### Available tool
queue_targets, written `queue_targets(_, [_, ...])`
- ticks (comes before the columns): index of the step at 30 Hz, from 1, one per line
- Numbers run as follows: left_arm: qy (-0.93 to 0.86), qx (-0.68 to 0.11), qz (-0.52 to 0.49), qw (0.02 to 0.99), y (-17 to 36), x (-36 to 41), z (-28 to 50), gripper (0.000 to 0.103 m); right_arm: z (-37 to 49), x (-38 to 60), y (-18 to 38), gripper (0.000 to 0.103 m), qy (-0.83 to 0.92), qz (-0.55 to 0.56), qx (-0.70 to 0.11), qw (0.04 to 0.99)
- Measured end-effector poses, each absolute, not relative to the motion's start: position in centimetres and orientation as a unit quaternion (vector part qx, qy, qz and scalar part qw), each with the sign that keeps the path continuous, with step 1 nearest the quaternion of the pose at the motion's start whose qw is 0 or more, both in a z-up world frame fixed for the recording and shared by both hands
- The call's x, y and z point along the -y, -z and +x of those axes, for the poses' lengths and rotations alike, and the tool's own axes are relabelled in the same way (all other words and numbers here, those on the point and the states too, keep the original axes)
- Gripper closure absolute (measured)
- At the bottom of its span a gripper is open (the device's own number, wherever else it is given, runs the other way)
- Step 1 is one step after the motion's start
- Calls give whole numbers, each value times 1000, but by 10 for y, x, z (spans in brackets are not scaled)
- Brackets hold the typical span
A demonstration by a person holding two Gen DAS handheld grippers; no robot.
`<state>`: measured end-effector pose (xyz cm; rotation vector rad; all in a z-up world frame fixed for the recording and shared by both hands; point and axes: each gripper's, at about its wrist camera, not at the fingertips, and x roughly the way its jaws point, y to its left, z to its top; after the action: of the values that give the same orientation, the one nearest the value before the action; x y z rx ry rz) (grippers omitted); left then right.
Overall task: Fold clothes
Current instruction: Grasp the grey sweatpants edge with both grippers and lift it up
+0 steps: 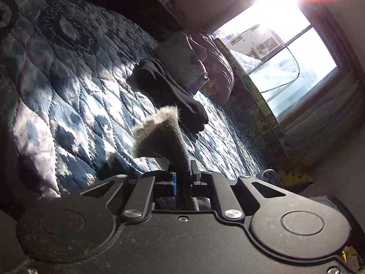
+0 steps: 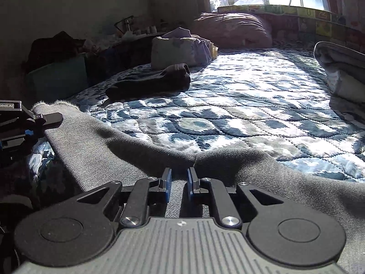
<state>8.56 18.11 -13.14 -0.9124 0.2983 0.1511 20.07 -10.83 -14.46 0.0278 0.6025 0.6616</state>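
The right gripper point(image 2: 179, 183) sits low on the grey cloth point(image 2: 109, 150), its jaws a little apart with cloth between them. The cloth runs long from its right side across to its far left. There the left gripper point(image 1: 182, 178) pinches the cloth's fuzzy end tight. Farther ahead a dark sock point(image 2: 150, 82) lies on the blue quilt point(image 2: 239, 105). Beyond it sit pillows point(image 2: 232, 29).

Hard daylight came through the window point(image 1: 282, 52), blown-out glare and a reddish flare at top right, sunlit patches on the quilt point(image 2: 239, 105), corners dim, perhaps underexposed, fisheye bending at edges, slight motion blur.
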Motion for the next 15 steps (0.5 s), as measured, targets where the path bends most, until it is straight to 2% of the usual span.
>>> queue_targets(2, [-54, -132, -428, 892, 121, -175, 87, 96, 199, 127, 141, 73, -302, 50, -290, 907])
queue_targets(6, [-17, -114, -399, 910, 95, -155, 90, 96, 221, 183, 148, 72, -287, 226, -300, 881])
queue_targets(10, [16, -100, -352, 930, 67, -128, 92, 96, 225, 224, 160, 72, -276, 355, -304, 840])
queue_targets(15, [59, -96, -282, 953, 44, -75, 108, 96, 216, 269, 164, 66, -268, 425, -300, 811])
